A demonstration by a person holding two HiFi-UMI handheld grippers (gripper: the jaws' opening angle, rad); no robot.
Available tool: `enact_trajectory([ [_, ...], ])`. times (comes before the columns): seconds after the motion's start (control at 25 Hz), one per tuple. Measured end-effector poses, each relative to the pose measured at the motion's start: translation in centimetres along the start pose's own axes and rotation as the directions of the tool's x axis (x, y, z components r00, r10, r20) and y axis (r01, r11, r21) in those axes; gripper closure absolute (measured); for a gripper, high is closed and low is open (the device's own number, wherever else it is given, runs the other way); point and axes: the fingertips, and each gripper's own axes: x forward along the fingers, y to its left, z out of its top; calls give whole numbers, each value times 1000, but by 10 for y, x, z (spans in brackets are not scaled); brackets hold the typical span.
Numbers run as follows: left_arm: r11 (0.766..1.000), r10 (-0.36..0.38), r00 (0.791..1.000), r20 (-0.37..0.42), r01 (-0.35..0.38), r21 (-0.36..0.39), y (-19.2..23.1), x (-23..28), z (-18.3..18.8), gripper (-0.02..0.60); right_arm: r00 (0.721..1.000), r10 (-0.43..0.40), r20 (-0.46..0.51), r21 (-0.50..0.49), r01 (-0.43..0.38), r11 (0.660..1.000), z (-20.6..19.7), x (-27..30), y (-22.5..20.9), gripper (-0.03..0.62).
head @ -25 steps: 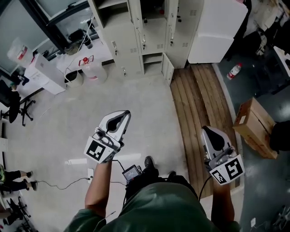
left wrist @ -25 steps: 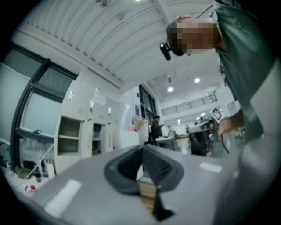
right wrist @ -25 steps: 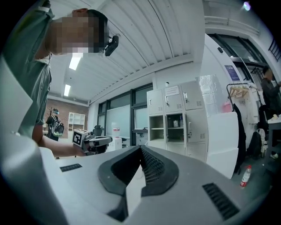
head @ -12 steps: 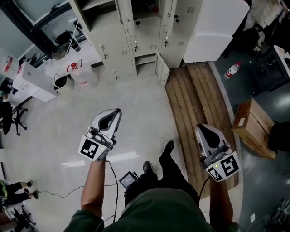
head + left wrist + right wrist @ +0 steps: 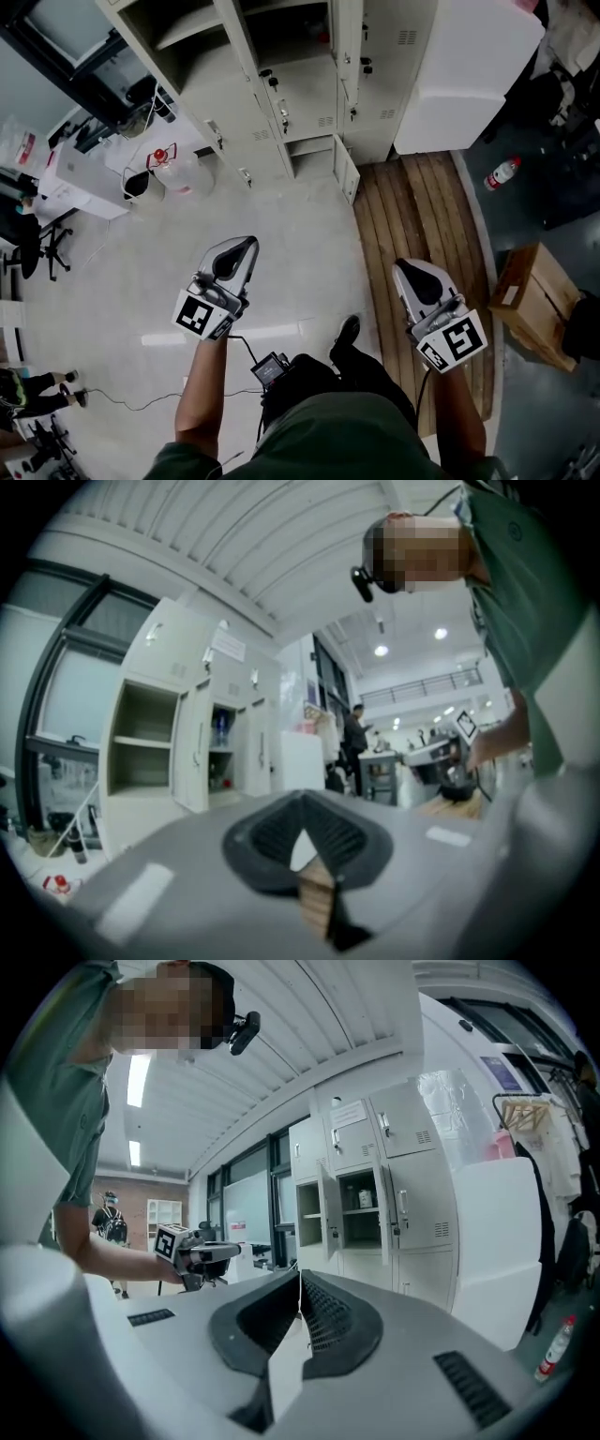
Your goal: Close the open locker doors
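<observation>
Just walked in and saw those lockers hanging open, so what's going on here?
A person holds a gripper in each hand, facing beige lockers with several doors open, including a low door swung out near the floor. The left gripper and right gripper are both shut and empty, held well short of the lockers. Neither touches a door.

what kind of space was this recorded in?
Likely an indoor lab or workshop-style office: a bank of metal lockers, some with open doors, a white desk with an office chair nearby, and a cardboard box on the floor.
</observation>
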Motion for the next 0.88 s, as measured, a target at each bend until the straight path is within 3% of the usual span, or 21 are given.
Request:
enact_trajectory([
  [0.4, 1000, 15, 1000, -24, -15, -9, 32, 71, -25, 580, 998, 48, -31, 23, -47, 999, -22, 70, -63, 586],
  [0.88, 994, -31, 997, -67, 24, -108, 114, 136, -121, 578, 996, 6, -84, 26, -4, 1000, -92, 187, -135, 586],
])
